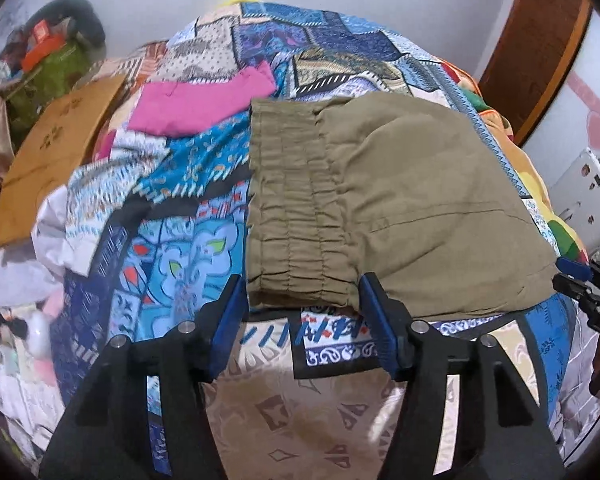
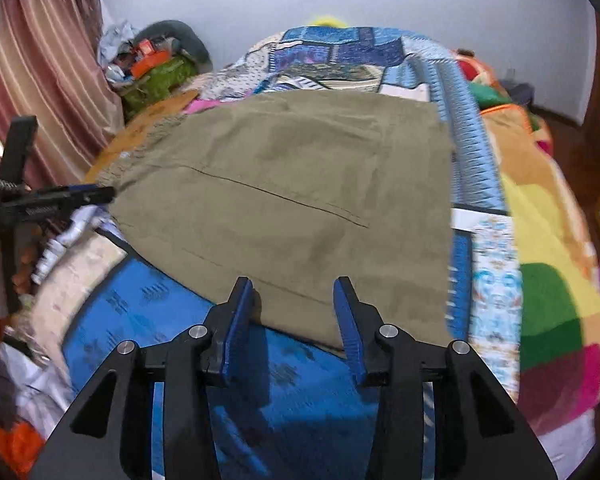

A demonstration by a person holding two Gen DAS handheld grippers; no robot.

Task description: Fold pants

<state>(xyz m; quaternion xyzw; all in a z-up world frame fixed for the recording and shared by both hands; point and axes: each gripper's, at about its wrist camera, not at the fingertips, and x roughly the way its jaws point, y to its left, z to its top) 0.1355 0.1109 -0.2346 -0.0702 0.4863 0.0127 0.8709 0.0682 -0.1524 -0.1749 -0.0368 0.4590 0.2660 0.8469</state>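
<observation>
Two handheld grippers are closing in on a pair of khaki pants (image 1: 400, 200) lying on a patchwork bedspread (image 1: 172, 248) — the fold looks well along, the garment already reduced to a compact rectangle. The left gripper (image 1: 304, 292) is hanging with its jaws spread wide, straddling the near corner of the gathered waistband (image 1: 296, 204) and gripping nothing. The right gripper (image 2: 294, 292) is poised over the near edge at the other end, jaws likewise parted and empty (whether its tips are touching cloth is hard to tell).

The next move is probably calling for both tools to pinch the near edge through all the layers at once and carry it over evenly — slack in one side would skew the fold.

The pants are sitting flat and fairly smooth, a slanted pocket seam (image 2: 284, 196) showing on top, the elastic waist bunched in ridges. A pink garment (image 1: 204, 104) is lying well beyond them.
</observation>
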